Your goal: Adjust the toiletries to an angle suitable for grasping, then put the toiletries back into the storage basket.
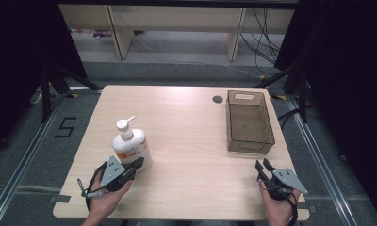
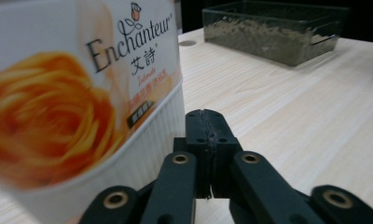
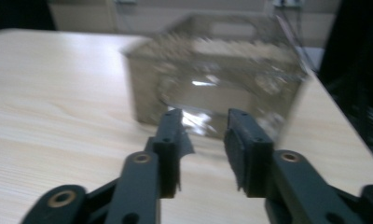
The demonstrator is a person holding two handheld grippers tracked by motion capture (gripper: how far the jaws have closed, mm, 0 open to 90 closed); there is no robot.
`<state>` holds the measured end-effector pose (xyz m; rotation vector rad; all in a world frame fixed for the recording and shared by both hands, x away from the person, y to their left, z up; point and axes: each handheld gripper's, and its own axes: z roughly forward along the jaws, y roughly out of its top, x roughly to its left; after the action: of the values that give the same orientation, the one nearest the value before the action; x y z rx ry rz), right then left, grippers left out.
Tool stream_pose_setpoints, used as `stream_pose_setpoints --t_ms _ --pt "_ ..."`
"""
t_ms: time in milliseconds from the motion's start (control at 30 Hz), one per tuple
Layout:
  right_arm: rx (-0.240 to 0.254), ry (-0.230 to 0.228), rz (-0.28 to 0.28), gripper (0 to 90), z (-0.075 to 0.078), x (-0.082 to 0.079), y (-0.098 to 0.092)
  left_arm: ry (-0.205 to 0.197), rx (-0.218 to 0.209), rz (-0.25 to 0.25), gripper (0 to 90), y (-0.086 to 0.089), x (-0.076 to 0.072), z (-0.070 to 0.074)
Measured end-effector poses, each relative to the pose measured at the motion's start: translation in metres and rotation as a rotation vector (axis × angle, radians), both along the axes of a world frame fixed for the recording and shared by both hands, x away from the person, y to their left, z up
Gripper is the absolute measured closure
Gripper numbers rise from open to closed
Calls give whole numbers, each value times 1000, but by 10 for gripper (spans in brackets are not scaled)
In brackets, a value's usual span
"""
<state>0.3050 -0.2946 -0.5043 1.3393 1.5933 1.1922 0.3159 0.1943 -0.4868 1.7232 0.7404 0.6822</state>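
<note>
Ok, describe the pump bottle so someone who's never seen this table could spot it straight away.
Look at the light wooden table, then its near left part, just ahead of the left gripper. The pump bottle stands upright there: white, with an orange rose label, unlike the see-through basket at the far right.

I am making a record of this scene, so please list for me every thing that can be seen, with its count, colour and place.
pump bottle: one, white with an orange flower label reading Enchanteur, upright on the near left part of the table.
bin: one, clear smoky brown plastic, with nothing visible inside, on the far right part of the table.
table: one, light wood, centre of the high view, with a small dark round hole near its far edge.
desks: pale wood, on the floor behind the table.
left gripper: one, black, fingers pressed together, just right of the bottle's base.
right gripper: one, black, fingers apart, pointing at the bin's near wall.
hands: two, at the table's near edge.
</note>
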Motion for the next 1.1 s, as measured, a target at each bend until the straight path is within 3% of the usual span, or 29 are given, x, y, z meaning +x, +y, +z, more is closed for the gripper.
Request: stream_pose_setpoints --t_ms 33,100,133,167,200,233,333,367,433,467,500,533,700,767,833,933,1000,1100 --pt "-13 -26 36 629 5 0 6 -6 0 2 855 5 -4 -1" --pt "17 -54 87 587 13 -3 22 -14 -9 10 816 16 -13 -3" --pt "39 -64 140 562 21 -6 42 -7 -16 26 801 30 -20 -4" --pt "39 -64 140 562 21 -6 42 -7 -16 26 796 30 -20 -4" --pt "38 -75 210 542 30 -7 62 -10 -33 30 787 36 -23 -6" --pt "38 -75 210 542 30 -7 62 -8 -35 42 787 44 -26 -6" --pt "17 -80 286 504 45 -4 90 -12 -71 79 739 65 -31 -9" --pt "15 -96 311 492 49 -1 99 -18 -81 93 707 71 -30 -10" --pt "17 -86 342 468 56 3 115 -3 -103 135 611 82 -26 -14" --pt "3 -103 377 438 60 8 128 -12 -104 147 490 87 -22 -17" --pt "3 -103 377 438 60 8 128 -12 -104 147 454 87 -22 -17" --pt "12 -99 401 418 63 11 140 -14 -103 158 401 89 -19 -18" --pt "9 -102 407 408 65 14 152 -4 -142 179 278 89 -10 -29" --pt "-10 -119 415 410 66 15 155 4 -139 169 256 88 -8 -35" --pt "7 -115 435 412 67 15 161 25 -141 174 242 88 -8 -38" --pt "5 -138 457 412 71 17 170 16 -137 177 235 89 -8 -38" --pt "38 -145 498 411 77 18 188 15 -143 178 229 89 -7 -38" --pt "29 -148 516 410 82 20 200 -10 -144 166 225 88 -7 -39"
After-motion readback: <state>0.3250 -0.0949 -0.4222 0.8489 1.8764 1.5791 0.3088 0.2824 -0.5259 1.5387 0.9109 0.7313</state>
